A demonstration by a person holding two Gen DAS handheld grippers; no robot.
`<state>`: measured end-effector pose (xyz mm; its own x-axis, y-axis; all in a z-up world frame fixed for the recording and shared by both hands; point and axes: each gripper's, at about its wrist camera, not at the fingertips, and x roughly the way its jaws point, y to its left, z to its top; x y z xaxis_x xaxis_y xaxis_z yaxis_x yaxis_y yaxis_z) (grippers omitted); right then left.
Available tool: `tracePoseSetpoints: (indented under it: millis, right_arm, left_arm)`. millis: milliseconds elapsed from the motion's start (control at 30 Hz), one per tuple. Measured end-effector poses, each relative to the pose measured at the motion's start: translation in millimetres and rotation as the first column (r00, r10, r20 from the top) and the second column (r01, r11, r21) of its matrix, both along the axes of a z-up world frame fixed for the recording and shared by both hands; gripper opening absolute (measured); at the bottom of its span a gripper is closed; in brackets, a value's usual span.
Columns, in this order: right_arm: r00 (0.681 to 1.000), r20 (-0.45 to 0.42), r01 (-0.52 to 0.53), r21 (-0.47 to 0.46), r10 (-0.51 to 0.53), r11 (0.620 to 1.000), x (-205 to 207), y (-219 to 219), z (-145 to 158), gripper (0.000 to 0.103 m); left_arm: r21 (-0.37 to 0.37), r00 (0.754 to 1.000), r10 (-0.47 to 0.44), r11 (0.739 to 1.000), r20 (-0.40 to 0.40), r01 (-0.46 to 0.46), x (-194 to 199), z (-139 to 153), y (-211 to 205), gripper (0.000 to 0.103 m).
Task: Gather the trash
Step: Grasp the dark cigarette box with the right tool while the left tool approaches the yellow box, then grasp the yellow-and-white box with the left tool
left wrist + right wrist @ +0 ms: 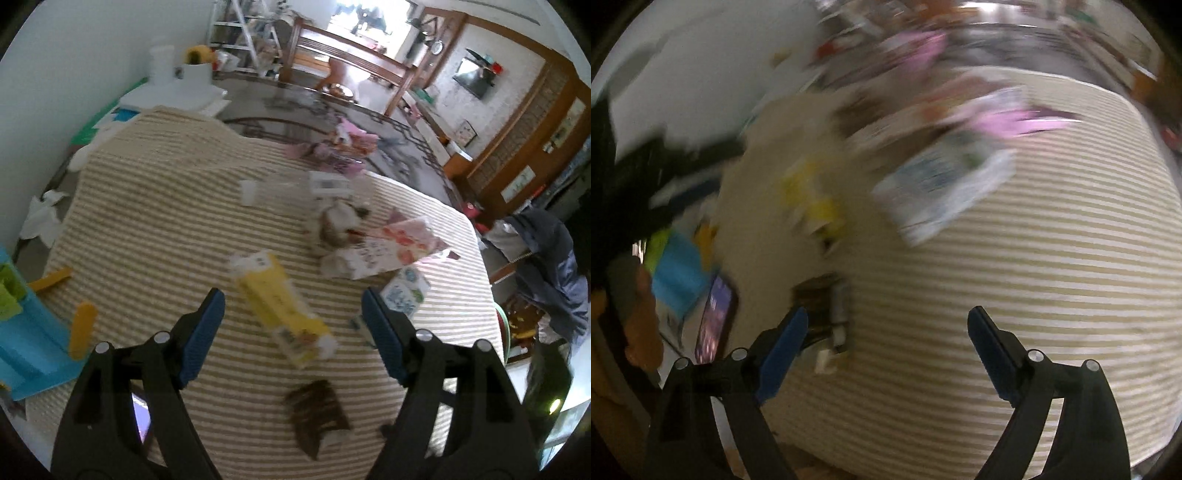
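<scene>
**Approach Phase: Both Claws Empty Above the Scattered Trash**

We judge the step in hand to be the reach toward a first piece of trash. The left claw (pixel 293 314) stands wide, nothing between its pads, above the striped cloth (pixel 147 221) covering the tabletop. The yellow wrapper (pixel 280 314) lies directly ahead between the pads' line; a brown wrapper (pixel 317 413) lies nearer. Further off we see a small white-and-blue carton (pixel 404 291), a pink-patterned packet (pixel 399 243) and a clear plastic bottle (pixel 291 188). The right claw (pixel 886 347) is also wide and empty, over bare cloth, with a brown wrapper (pixel 822 306) just beside its left pad.

The next move calls for lowering one claw over a single item, aligning the pads across its narrow side, then closing.

Limitations: the right wrist view is heavily blurred, so its far items cannot be identified. We cannot make out a trash receptacle; the blue object (pixel 26 354) at near left is cut off.
</scene>
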<state>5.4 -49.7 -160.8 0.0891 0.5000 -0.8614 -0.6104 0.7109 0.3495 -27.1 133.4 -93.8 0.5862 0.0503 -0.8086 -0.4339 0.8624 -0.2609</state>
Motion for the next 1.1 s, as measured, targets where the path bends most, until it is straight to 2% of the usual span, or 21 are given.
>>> tracePoseSetpoints:
  millis: [67,267,333,367,400,467,600,667,833,967,1033,1100]
  right_arm:
    - [0.999,0.013,-0.051,-0.022,0.051,0.998,-11.4,21.7,-7.1,0.086]
    - [0.996,0.039,-0.080,-0.073,0.083,0.994,-24.4,50.5,-22.2,0.084]
    - [0.995,0.042,-0.080,-0.119,0.086,0.990,-27.4,56.5,-31.4,0.073]
    - [0.996,0.032,-0.083,-0.129,0.088,0.988,-26.4,57.7,-35.6,0.060]
    - [0.996,0.021,-0.087,-0.134,0.091,0.987,-27.1,58.5,-38.3,0.053]
    - [0.994,0.049,-0.089,-0.128,0.096,0.988,-29.6,56.2,-33.5,0.046]
    - [0.991,0.117,-0.053,-0.114,0.066,0.992,-26.9,35.8,-18.8,0.046]
    - [0.991,0.135,0.002,-0.108,0.013,0.994,-19.9,17.0,-13.4,0.046]
    - [0.983,0.141,0.133,-0.099,-0.118,0.986,-1.5,-25.1,-6.7,0.046]
    - [0.974,0.141,0.195,-0.102,-0.180,0.975,5.7,-47.2,-0.7,0.046]
    - [0.973,0.133,0.205,-0.105,-0.191,0.973,7.1,-56.9,-2.2,0.047]
    - [0.974,0.128,0.202,-0.111,-0.187,0.973,7.6,-52.7,-4.1,0.047]
  left_arm:
    - [-0.004,1.000,0.013,1.000,-0.002,-0.013,-6.3,-1.6,8.7,0.074]
    - [-0.008,1.000,0.026,1.000,-0.015,-0.026,-18.1,-6.3,19.0,0.074]
    - [-0.017,0.999,0.030,0.999,-0.026,-0.031,-19.7,-9.7,22.1,0.074]
    - [-0.026,0.999,0.033,0.999,-0.029,-0.034,-19.7,-12.5,24.5,0.074]
    - [-0.029,0.999,0.034,0.999,-0.032,-0.034,-19.0,-14.5,25.5,0.074]
    - [-0.034,0.999,0.030,0.999,-0.044,-0.031,-14.8,-19.3,25.3,0.074]
    - [-0.074,0.997,0.014,0.997,-0.071,-0.020,-1.6,-33.0,24.4,0.074]
    - [-0.093,0.997,0.010,0.996,-0.080,-0.018,7.7,-39.8,22.9,0.074]
    - [-0.136,0.991,-0.001,0.991,-0.131,-0.017,33.3,-59.9,16.9,0.074]
    - [-0.142,0.988,-0.015,0.990,-0.154,-0.007,44.0,-71.8,10.3,0.074]
    - [-0.137,0.986,-0.034,0.991,-0.162,0.012,47.2,-77.0,7.2,0.070]
    - [-0.136,0.983,-0.056,0.990,-0.174,0.032,49.1,-81.0,5.1,0.058]
